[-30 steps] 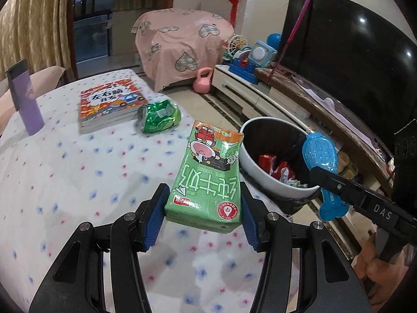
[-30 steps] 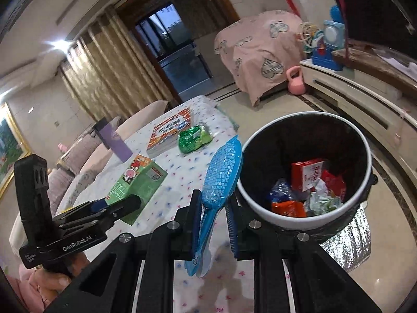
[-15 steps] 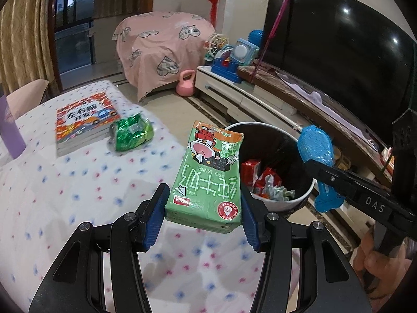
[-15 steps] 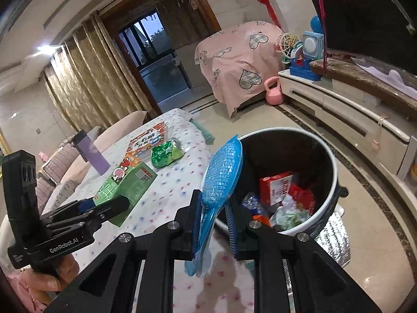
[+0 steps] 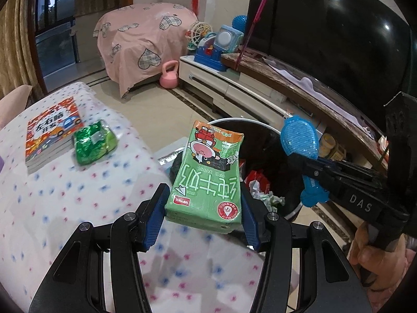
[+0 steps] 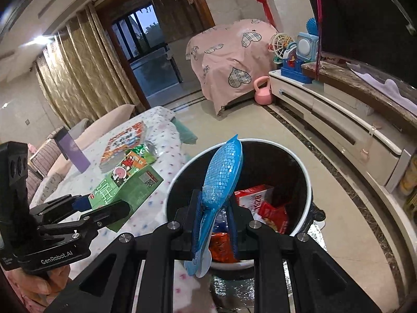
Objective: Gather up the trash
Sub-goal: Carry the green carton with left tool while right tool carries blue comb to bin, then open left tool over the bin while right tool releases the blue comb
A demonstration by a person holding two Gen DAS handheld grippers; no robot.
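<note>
My left gripper (image 5: 204,215) is shut on a green milk carton (image 5: 208,176), held over the table edge just short of the white-rimmed trash bin (image 5: 263,127). In the right wrist view that carton (image 6: 125,182) sits in the left gripper (image 6: 104,203) at the left. My right gripper (image 6: 216,221) is shut on a flat blue snack wrapper (image 6: 221,180), which stands upright above the near rim of the bin (image 6: 308,190). The bin holds red boxes (image 6: 260,200) and crumpled wrappers. The right gripper (image 5: 299,161) with the blue wrapper (image 5: 299,135) hangs over the bin's right side.
A green foil bag (image 5: 92,144) and a stack of picture books (image 5: 50,133) lie on the dotted tablecloth (image 5: 52,203). A purple box (image 6: 71,152) stands farther back. Beyond the bin are a TV cabinet (image 6: 338,120), a pink kettlebell (image 5: 169,75) and a covered chair (image 5: 140,44).
Both grippers have moved toward the bin with their loads. The bin now lies closer under the carton and the blue wrapper; the books and foil bag have slid left in the left wrist view.
</note>
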